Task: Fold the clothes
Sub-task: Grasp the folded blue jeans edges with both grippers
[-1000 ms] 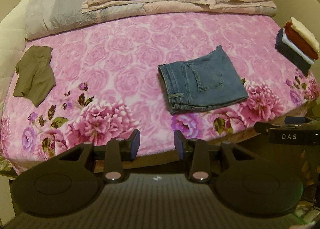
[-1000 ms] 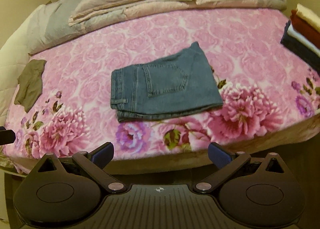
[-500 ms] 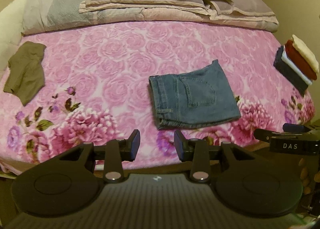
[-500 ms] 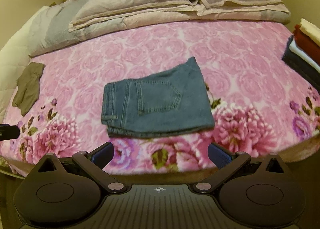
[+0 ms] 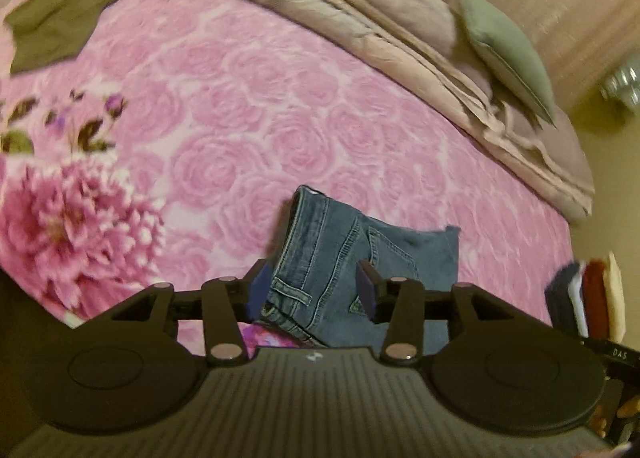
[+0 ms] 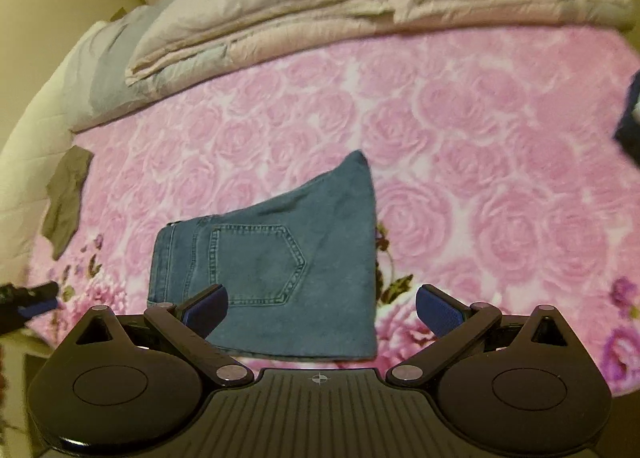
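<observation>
Folded blue jeans (image 6: 280,274) lie on the pink floral bedspread (image 6: 460,162) near the bed's front edge. My right gripper (image 6: 320,308) is open, its pads over the near edge of the jeans, apart from them. My left gripper (image 5: 312,290) is open, its pads either side of the waistband end of the jeans (image 5: 344,270); contact is not clear. An olive shirt (image 5: 64,10) lies crumpled at the far left of the bed, also in the right wrist view (image 6: 66,202).
A stack of folded clothes (image 5: 588,298) sits at the bed's right edge. Folded beige quilts (image 6: 360,6) and a green pillow (image 5: 504,46) line the head of the bed. The left gripper's tip (image 6: 28,298) shows at the left edge.
Both grippers have moved in over the bed to the jeans. The left gripper has swung right and opened wider around the waistband end. The jeans have not moved.
</observation>
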Demonstrator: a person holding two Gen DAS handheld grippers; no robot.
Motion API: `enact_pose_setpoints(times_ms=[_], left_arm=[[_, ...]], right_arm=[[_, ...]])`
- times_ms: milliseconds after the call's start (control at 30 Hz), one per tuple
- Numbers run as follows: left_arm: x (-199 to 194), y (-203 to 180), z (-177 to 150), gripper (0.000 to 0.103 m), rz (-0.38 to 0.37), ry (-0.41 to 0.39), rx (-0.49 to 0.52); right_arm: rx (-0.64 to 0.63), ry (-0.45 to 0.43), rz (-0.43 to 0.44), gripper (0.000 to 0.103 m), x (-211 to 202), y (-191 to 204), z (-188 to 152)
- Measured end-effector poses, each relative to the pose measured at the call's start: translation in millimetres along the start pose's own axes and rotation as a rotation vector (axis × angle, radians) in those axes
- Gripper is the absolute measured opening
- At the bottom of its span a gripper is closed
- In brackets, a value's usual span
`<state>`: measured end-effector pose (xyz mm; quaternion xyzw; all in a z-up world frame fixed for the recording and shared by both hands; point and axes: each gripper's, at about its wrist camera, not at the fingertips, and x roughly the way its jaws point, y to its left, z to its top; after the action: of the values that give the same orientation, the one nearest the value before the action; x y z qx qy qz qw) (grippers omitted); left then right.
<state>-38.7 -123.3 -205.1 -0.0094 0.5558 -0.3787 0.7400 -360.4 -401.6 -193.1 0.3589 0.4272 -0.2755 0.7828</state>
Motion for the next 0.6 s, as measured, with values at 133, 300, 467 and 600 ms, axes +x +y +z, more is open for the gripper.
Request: enact_pose_setpoints(times_ms=[133, 300, 467, 600], left_arm=[[35, 12, -12, 0.050, -0.008, 0.029, -0.063], [93, 34, -18, 0.056, -0.017, 0.102, -0.083], [135, 53, -9, 0.060, -0.110, 0.137, -0.065], [166, 66, 0, 0.061, -0.205, 0.186, -0.062]], right_arm=[[0.056, 0.104, 0.047, 0.103, 42, -27, 13], [0.113, 0.190, 0.081, 0.103, 100, -47, 14], [0.190, 0.162, 0.090, 0.103, 136, -73, 7], [0.247, 0.107, 0.127, 0.103, 150, -92, 0]])
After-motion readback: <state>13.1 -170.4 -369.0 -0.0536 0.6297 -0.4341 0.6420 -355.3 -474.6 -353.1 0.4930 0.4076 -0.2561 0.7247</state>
